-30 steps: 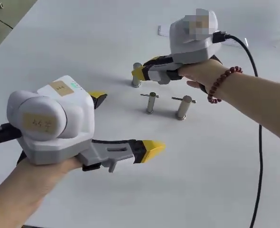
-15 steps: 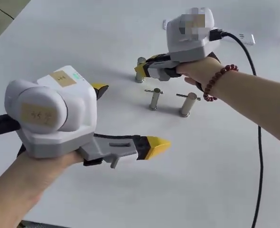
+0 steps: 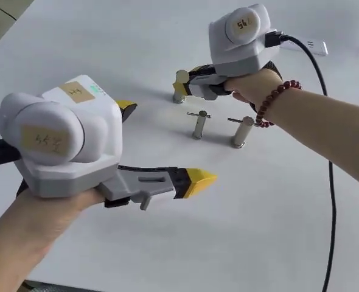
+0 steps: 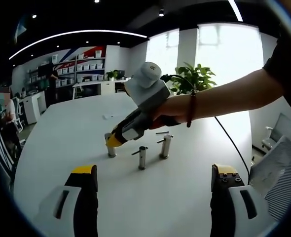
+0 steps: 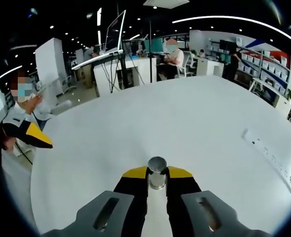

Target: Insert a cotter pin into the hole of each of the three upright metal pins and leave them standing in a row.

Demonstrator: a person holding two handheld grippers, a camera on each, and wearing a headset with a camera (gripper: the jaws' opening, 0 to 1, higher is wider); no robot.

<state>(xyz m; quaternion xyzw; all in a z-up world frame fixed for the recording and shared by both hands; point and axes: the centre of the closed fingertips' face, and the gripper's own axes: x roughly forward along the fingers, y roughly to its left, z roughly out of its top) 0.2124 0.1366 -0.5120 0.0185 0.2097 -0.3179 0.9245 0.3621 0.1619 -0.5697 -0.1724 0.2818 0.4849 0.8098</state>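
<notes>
**Far pin pinched, two pins already crossed**

Nearest in, the grey left gripper with yellow tips (image 3: pixel 162 145) is held well short of the middle steel pin (image 3: pixel 199 125), its jaws spread wide with nothing between them. That middle steel pin is seen upright on the white tabletop (image 3: pixel 277 213), with a thin cotter pin (image 3: pixel 198 114) passed level through its top. Just right of it, a second steel pin (image 3: pixel 241 132) is stood the same way, its own cotter pin (image 3: pixel 234 120) through it. Beyond it and to the left, the third steel pin (image 5: pixel 157 167) is pinched between the tips of the right gripper (image 3: pixel 183 90), long axis vertical, head up. Whether a cotter is through it cannot be told. The right gripper is judged the working one, and the third pin should be set down plumb, in line with the row.
</notes>
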